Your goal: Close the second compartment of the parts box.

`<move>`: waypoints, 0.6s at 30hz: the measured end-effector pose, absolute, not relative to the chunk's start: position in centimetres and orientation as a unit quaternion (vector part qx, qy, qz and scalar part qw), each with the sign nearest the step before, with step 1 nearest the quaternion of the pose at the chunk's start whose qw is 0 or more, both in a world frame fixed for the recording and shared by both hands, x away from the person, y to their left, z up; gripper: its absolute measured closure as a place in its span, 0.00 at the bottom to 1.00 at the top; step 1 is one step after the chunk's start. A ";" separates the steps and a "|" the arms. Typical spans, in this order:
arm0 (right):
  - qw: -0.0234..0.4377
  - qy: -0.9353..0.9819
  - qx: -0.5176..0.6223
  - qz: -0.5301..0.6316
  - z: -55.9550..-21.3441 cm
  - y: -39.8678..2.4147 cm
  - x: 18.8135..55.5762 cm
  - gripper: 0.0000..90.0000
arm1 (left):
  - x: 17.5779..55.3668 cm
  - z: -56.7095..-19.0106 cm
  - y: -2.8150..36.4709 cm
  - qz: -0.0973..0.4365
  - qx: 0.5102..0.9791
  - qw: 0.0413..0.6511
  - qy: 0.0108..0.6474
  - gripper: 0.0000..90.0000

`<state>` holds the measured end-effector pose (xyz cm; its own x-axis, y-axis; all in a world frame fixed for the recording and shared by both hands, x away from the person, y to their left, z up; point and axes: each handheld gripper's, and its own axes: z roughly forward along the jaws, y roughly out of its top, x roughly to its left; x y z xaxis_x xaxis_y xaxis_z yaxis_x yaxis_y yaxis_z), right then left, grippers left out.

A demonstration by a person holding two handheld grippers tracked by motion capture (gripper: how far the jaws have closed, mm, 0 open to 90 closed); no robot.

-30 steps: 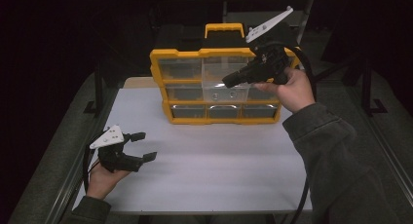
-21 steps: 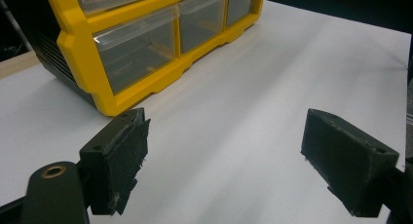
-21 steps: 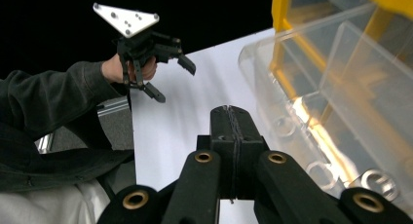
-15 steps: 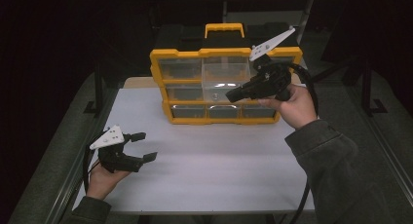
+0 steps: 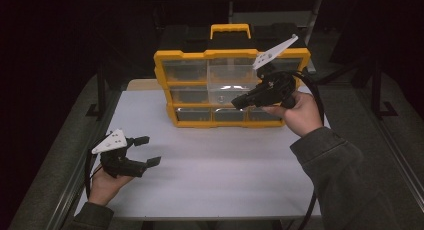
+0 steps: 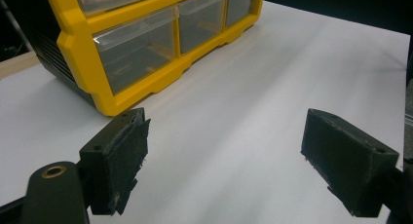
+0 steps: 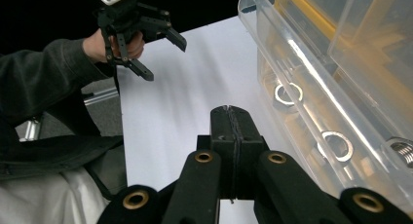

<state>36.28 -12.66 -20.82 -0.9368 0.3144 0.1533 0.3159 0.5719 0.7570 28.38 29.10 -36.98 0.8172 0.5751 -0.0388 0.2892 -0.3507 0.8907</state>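
— Where are we holding the right tongs (image 5: 235, 104) just now?

— We are holding them up in front of the yellow plastic organiser box with clear drawers (image 5: 187, 55), which is standing upright at the far side of the white worktop (image 5: 220, 175). The tips are pointing at the middle row, right by a clear plastic drawer (image 5: 225, 90) that is sticking out from the front. The jaws are pressing flat against each other, clenched on nothing; in the right gripper view the two black pads (image 7: 233, 151) are meeting along one seam.

— And what are we seeing inside that drawer?

— In the right gripper view we are looking through its clear wall at silver metal rings (image 7: 287, 93) lying on the bottom. Whether the tongs are touching the drawer, we cannot tell.

— What are we doing with the left tongs (image 5: 150, 151)?

— We are resting them low over the near left part of the worktop, well apart from the box, jaws released and spread wide with only bare worktop between them.
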 end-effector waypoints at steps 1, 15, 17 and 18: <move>-0.001 -0.888 -0.177 -0.425 -20.9 -12.6 36.3 0.98 | 28.4 -37.0 29.1 0.141 0.809 0.504 0.268 0.19; -0.007 -0.891 -0.174 -0.419 -21.5 -12.4 36.2 0.98 | 28.4 -37.0 28.8 0.140 0.812 0.500 0.265 0.19; -0.006 -0.891 -0.177 -0.418 -21.5 -12.3 36.2 0.98 | 28.5 -37.0 28.8 0.140 0.813 0.500 0.264 0.19; -0.008 -0.891 -0.179 -0.417 -21.5 -12.3 36.3 0.98 | 28.4 -37.0 28.8 0.140 0.812 0.500 0.265 0.19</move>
<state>36.29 -12.30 -21.50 -0.9357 0.3257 0.1356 0.3129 0.5888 0.7452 28.44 28.82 -37.02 0.8201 0.5709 -0.0385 0.2912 -0.3586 0.8869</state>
